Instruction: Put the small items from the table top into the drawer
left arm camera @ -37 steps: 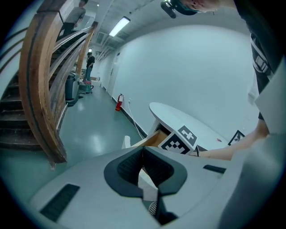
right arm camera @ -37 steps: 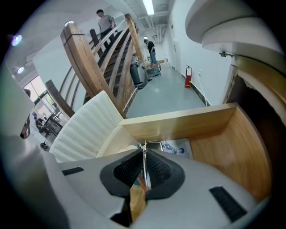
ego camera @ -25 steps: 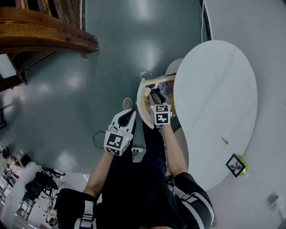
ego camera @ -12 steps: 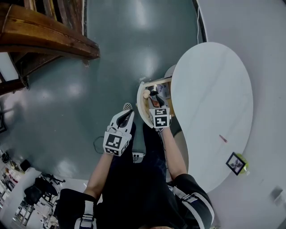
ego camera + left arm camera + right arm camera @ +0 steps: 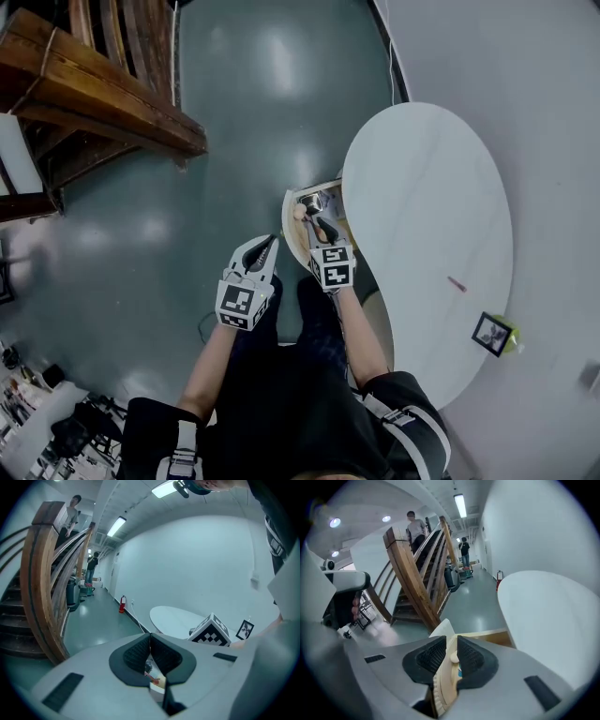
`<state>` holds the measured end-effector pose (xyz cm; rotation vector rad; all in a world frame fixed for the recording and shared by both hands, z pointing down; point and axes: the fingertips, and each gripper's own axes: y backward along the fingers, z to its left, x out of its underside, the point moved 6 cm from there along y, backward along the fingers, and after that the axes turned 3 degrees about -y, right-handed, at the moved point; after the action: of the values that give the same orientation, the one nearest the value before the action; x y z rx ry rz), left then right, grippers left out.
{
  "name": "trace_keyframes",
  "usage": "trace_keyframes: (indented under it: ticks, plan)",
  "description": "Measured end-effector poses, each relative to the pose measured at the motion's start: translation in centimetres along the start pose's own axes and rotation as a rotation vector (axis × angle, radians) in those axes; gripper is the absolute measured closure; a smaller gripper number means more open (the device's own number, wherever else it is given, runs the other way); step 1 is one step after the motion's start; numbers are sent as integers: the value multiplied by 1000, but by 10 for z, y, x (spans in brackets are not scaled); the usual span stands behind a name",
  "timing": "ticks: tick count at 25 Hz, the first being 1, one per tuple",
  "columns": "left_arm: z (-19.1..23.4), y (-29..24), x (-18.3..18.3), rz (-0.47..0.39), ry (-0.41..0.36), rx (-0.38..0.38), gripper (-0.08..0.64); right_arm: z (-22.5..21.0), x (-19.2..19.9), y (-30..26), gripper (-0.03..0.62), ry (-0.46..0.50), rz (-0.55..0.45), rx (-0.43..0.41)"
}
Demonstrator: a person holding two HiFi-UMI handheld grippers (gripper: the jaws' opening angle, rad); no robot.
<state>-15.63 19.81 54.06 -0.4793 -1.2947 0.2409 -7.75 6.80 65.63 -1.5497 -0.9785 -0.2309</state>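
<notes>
The white oval table (image 5: 431,234) has a wooden drawer (image 5: 302,246) pulled out at its left edge, with a round knob (image 5: 300,213) on the pale front and a shiny item (image 5: 313,200) inside. My right gripper (image 5: 319,226) hangs above the drawer. Its jaws have just been closing to a narrow gap (image 5: 451,641) with nothing between them; the drawer front (image 5: 443,686) shows below. My left gripper (image 5: 267,246) is left of the drawer over the floor, shut and empty (image 5: 150,637). A small pink item (image 5: 457,284) and a small framed picture (image 5: 494,334) lie on the table.
A wooden staircase (image 5: 94,84) rises at the far left, with people on and behind it (image 5: 415,527). A cable (image 5: 202,319) lies on the grey-green floor near my legs. A white wall (image 5: 553,141) runs behind the table, and a red fire extinguisher (image 5: 123,604) stands against it.
Both grippers have lifted toward the camera. The right one has drawn up and back out of the drawer, and its jaws have narrowed. The left one stays shut.
</notes>
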Motion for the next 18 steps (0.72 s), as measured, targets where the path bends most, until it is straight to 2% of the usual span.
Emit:
trace_keyframes:
  ticks: [9,18]
  plan:
    - [-16,23,-50,-83,-61,18,540,15,-51,69,543,36,-156,46]
    - [-29,52,-93,-165,-112,27,540,36,-98,136,552,61,-305,62]
